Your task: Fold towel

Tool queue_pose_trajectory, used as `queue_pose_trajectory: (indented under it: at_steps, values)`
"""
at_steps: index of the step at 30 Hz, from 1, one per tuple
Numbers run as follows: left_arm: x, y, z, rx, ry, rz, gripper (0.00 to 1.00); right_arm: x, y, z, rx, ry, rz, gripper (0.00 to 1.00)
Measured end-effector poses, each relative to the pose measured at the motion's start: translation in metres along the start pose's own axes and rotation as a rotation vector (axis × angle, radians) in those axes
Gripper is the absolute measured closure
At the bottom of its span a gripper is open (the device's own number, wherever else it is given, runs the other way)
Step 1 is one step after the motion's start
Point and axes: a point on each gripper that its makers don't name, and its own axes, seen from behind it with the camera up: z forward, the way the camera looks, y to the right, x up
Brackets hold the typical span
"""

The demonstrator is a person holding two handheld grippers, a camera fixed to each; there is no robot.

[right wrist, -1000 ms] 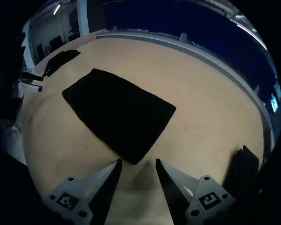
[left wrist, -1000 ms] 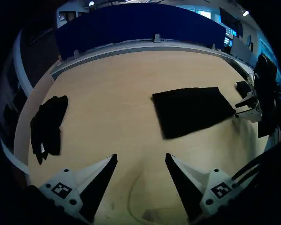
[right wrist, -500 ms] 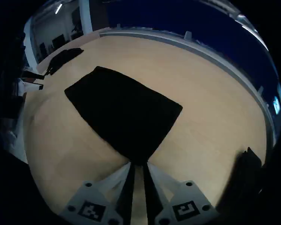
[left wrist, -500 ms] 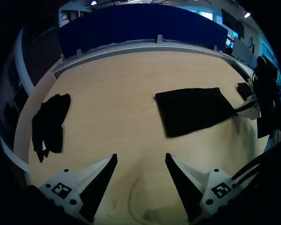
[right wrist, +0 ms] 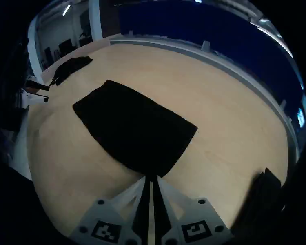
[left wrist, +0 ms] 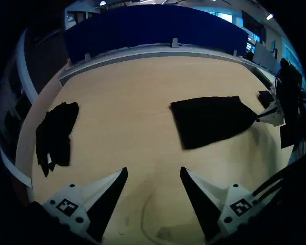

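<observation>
A flat black towel [left wrist: 212, 120] lies on the light wooden table [left wrist: 132, 94], to the right of centre in the left gripper view. My left gripper [left wrist: 153, 169] hangs open over bare wood, well short of the towel. In the right gripper view the towel [right wrist: 132, 126] spreads away from me, and my right gripper [right wrist: 152, 178] is shut on its near corner. That pinched corner comes to a point at the right gripper [left wrist: 271, 116] in the left gripper view. The left gripper [right wrist: 34, 92] sits at the far left edge of the right gripper view.
A crumpled black cloth [left wrist: 55, 136] lies near the table's left edge, also the cloth [right wrist: 71, 67] far off. A blue partition [left wrist: 153, 26] backs the table. A dark flat object [right wrist: 263, 192] rests by the right gripper. Bare wood surrounds the towel.
My right gripper closed from open onto the towel's near corner, and that corner now draws to a point. The left gripper stayed open and nearly still.
</observation>
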Motion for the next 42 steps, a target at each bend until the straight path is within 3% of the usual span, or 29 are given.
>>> queue_pose_trajectory:
  at_steps: [14,23,33,42]
  values:
    - [-0.001,-0.016,-0.020,0.022,0.026,-0.055,0.05,0.086,-0.010,-0.025,-0.001,0.082,-0.168,0.96]
    - [-0.009,-0.025,-0.036,0.038,0.034,-0.090,0.05,0.131,-0.024,-0.031,0.004,0.089,-0.297,0.96]
    - [-0.012,-0.035,-0.052,0.053,0.054,-0.123,0.05,0.151,-0.046,-0.021,0.039,0.079,-0.370,0.96]
    - [-0.015,-0.057,-0.073,0.099,0.082,-0.156,0.05,0.171,-0.103,0.012,0.121,0.062,-0.488,0.96]
